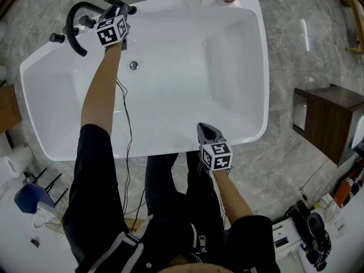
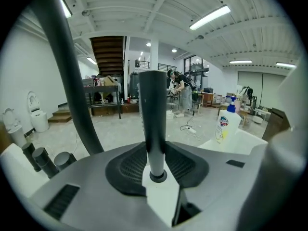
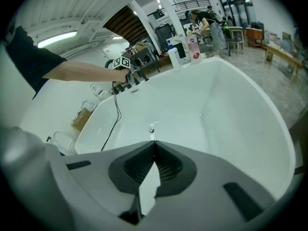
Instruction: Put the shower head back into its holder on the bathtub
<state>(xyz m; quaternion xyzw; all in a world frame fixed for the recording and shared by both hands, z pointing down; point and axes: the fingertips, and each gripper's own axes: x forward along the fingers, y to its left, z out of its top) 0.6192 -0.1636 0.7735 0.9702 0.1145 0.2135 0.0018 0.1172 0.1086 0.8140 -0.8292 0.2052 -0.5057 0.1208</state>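
While we look down in the head view, the left tool is at the far left corner of the bathtub, just beside the black faucet spout. It holds the shower head there. We cannot tell if the shower head sits in its holder yet. The right tool hangs over the near rim, well apart from all this.

In the left gripper view, the jaws are closed on the dark handle, which stands upright between them. We judge that a tilted handle may miss the holder or knock the spout. Letting go too early could drop it into the tub.

In the right gripper view, the jaws are fully together with nothing between them, so this tool cannot quickly catch a slip.
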